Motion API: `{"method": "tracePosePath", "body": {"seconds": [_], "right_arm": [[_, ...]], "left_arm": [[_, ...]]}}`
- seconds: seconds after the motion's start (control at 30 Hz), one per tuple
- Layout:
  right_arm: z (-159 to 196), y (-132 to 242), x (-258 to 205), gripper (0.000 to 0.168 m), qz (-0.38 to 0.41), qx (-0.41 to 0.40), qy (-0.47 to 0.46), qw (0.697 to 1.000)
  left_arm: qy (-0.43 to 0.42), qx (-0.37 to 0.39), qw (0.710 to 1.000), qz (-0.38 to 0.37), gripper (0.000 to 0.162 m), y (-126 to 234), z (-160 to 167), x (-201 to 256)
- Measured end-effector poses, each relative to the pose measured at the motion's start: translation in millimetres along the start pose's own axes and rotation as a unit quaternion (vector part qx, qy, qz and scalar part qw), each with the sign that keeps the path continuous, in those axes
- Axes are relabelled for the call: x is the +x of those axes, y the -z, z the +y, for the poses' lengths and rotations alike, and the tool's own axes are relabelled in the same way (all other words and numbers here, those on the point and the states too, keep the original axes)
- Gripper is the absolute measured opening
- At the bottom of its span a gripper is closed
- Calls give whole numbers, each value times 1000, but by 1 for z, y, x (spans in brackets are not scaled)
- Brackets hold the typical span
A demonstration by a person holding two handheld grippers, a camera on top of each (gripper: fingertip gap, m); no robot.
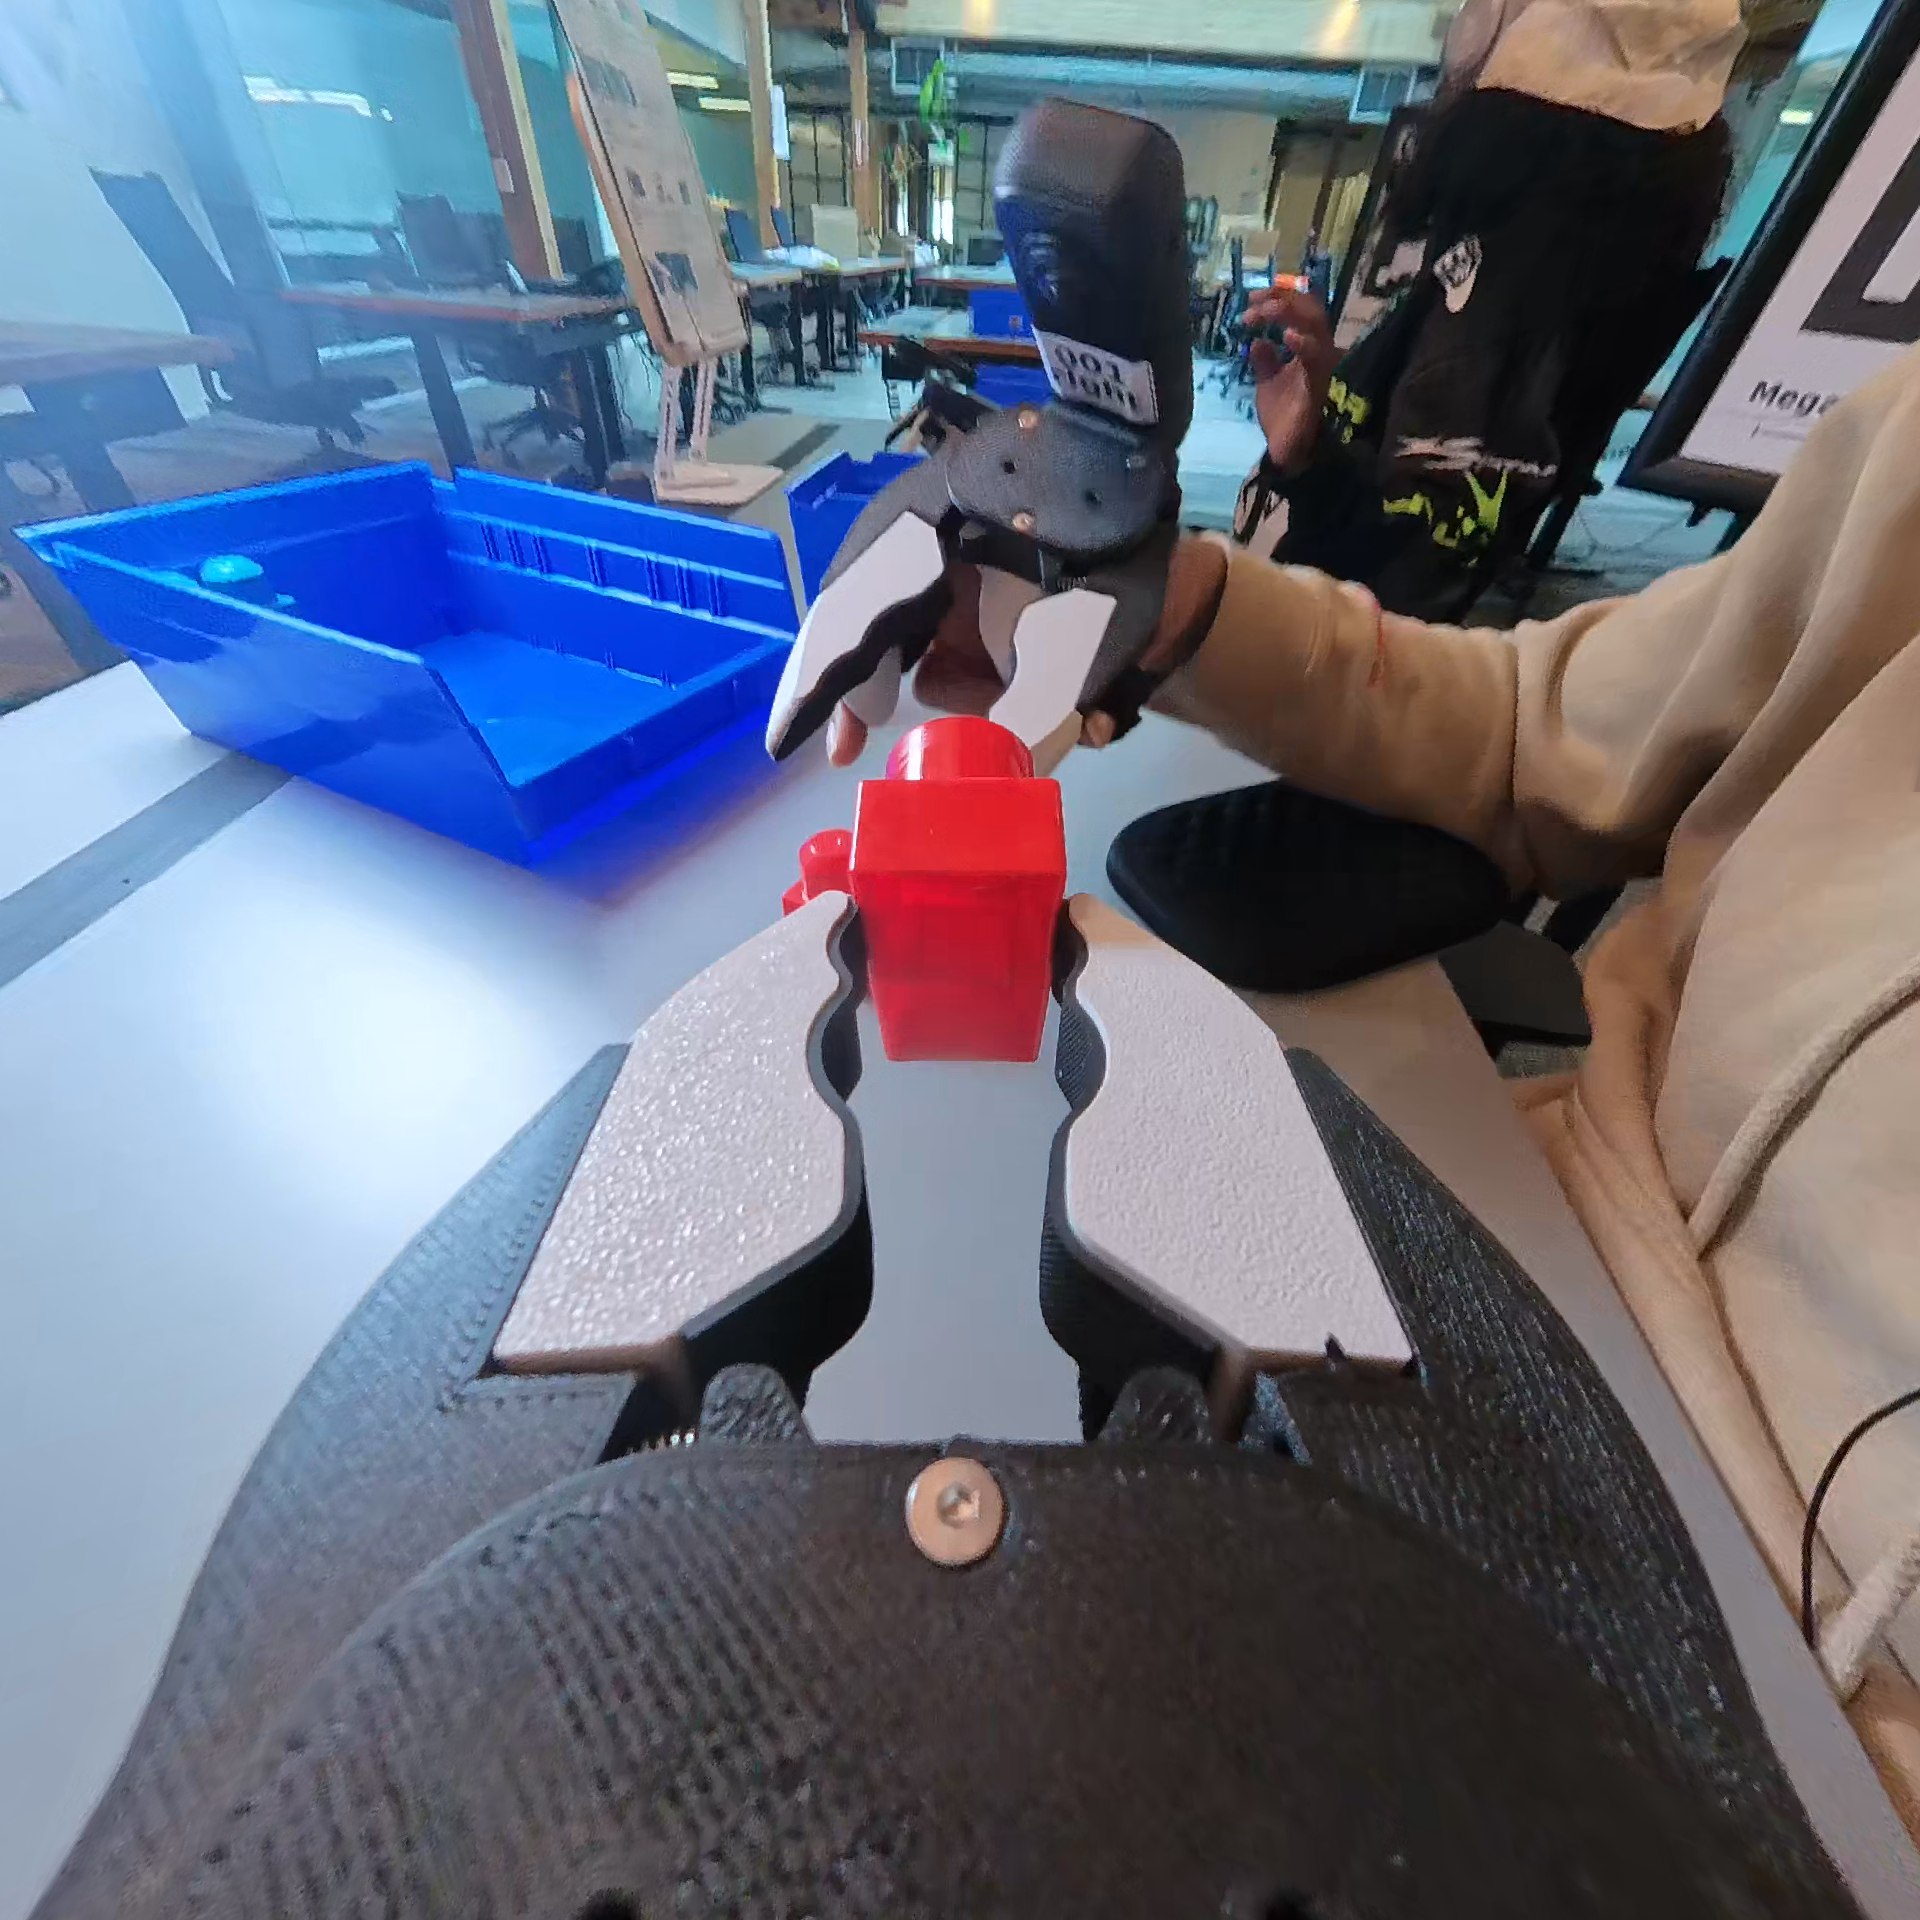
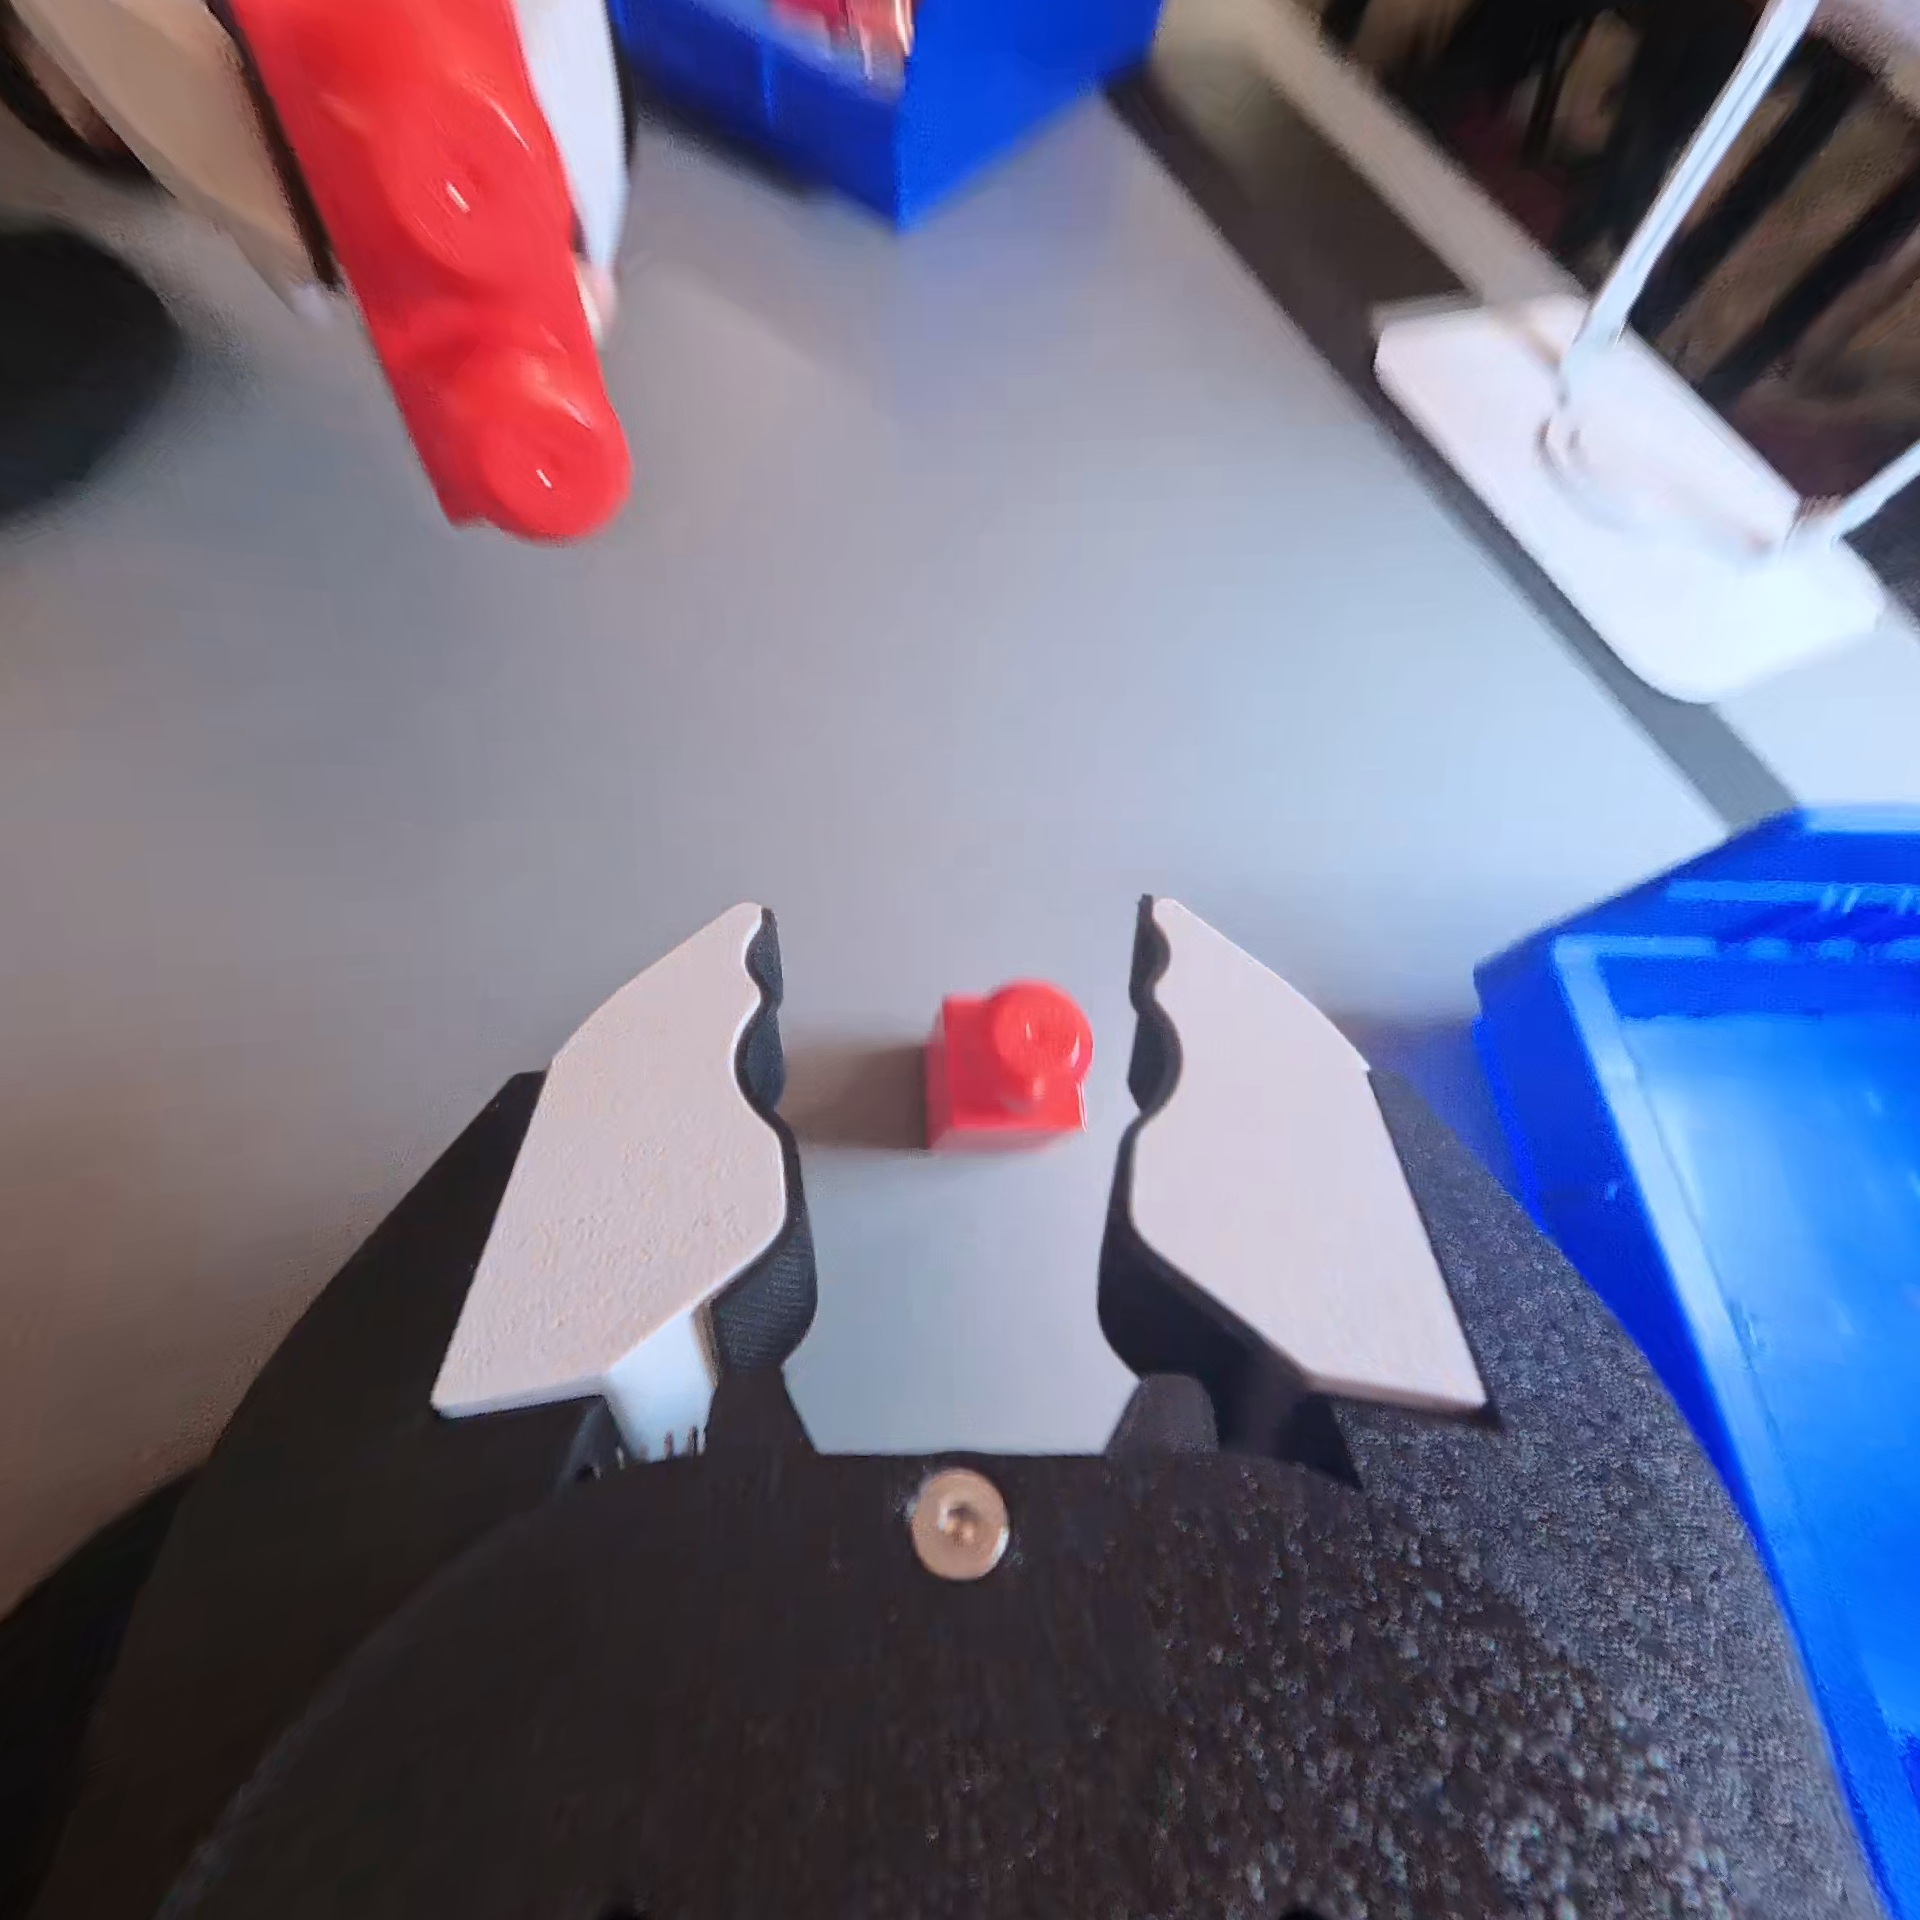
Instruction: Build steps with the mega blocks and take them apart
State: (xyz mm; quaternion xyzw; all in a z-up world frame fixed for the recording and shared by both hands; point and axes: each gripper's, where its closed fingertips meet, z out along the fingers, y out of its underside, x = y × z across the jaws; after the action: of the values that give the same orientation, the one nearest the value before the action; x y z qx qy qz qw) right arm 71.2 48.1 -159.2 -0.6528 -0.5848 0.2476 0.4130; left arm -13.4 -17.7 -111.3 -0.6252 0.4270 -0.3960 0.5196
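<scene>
My left gripper [image 1: 956, 920] is shut on a long red mega block [image 1: 961, 914], held end-on just above the grey table [image 1: 312, 1091]. That block also shows in the right wrist view [image 2: 468, 281], at the top left, studs facing the camera. A small one-stud red block [image 2: 1008, 1075] stands on the table. My right gripper [image 2: 956, 920] is open and hovers over it, a finger on each side, not touching. In the left wrist view the right gripper [image 1: 909, 696] is open just beyond the held block, and the small block [image 1: 823, 862] peeks out behind the block's left side.
A large blue bin [image 1: 312, 717] lies on the table to the left with a teal block [image 1: 231, 571] inside; it also shows in the right wrist view [image 2: 1714, 1195]. A second blue bin [image 2: 935, 145] stands farther off. A white stand base [image 2: 1621, 520] sits by the table edge. A person's beige sleeve [image 1: 1558, 727] reaches in from the right. About 12 centimeters separates my left fingertips from my right. My right gripper's tips are some 40 centimeters from the white stand base [image 2: 1621, 520].
</scene>
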Motion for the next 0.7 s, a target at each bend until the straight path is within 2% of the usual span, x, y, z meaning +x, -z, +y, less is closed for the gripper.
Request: {"method": "tracePosePath", "body": {"seconds": [0.13, 0.17, 0.2, 0.23, 0.3, 0.37, 0.43, 0.5, 0.6, 0.7], "right_arm": [[43, -14, 10, 65, 6, -121, -6, 993], [55, -19, 11, 60, 2, -150, -10, 989], [66, -24, 13, 42, 2, -177, -15, 984], [72, -28, 15, 38, 1, -185, -21, 982], [58, -30, 11, 37, -20, -139, -37, 989], [12, -21, 7, 37, -38, -6, -59, 998], [-50, 3, -6, 37, -89, 183, -100, 974], [-86, 24, -22, 37, -140, 303, -132, 934], [-99, 18, -43, 37, -169, 334, -140, 916], [-94, -6, -70, 37, -192, 298, -123, 927]], "left_arm": [[-3, -50, 999, 13, 35, -8, 27, -2], [-3, -59, 998, 17, 35, -10, 32, -2], [-3, -66, 998, 20, 35, -11, 36, -2], [-4, -71, 997, 21, 35, -12, 39, -2], [-1, -74, 997, 21, 35, -12, 43, -3], [9, -63, 998, 24, 35, -11, 41, -3], [21, -42, 999, 28, 35, -10, 34, -4], [31, -17, 999, 33, 35, -9, 25, -3], [45, 16, 998, 45, 35, -6, 12, 3], [64, 32, 995, 69, 34, -7, 2, 13]]}}
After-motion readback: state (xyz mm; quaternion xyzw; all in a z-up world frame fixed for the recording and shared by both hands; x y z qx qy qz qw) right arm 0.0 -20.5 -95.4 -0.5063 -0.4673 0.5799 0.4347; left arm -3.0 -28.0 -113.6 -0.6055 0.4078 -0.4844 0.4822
